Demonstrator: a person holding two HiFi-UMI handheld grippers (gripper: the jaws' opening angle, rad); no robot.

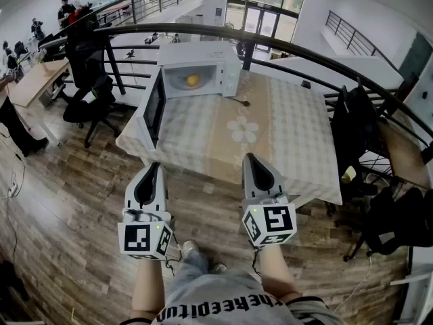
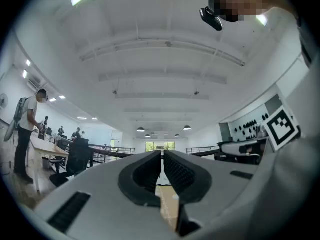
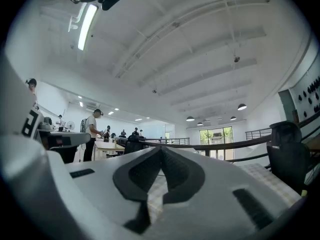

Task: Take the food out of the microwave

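The left hand-held gripper [image 1: 153, 168] and right hand-held gripper [image 1: 252, 158] were squeezed shut on nothing, and the food [image 1: 193, 80] sat far off in the open microwave [image 1: 203, 54].

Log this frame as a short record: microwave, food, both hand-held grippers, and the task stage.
microwave: white microwave at the far side of the table
door: door swung wide open to the left
food: one yellow-orange food item inside the cavity
left hand-held gripper: left hand-held gripper shut, nothing between the jaws, held short of the table
right hand-held gripper: right hand-held gripper shut, empty, at the table's near edge
task stage: door open, food not yet taken out
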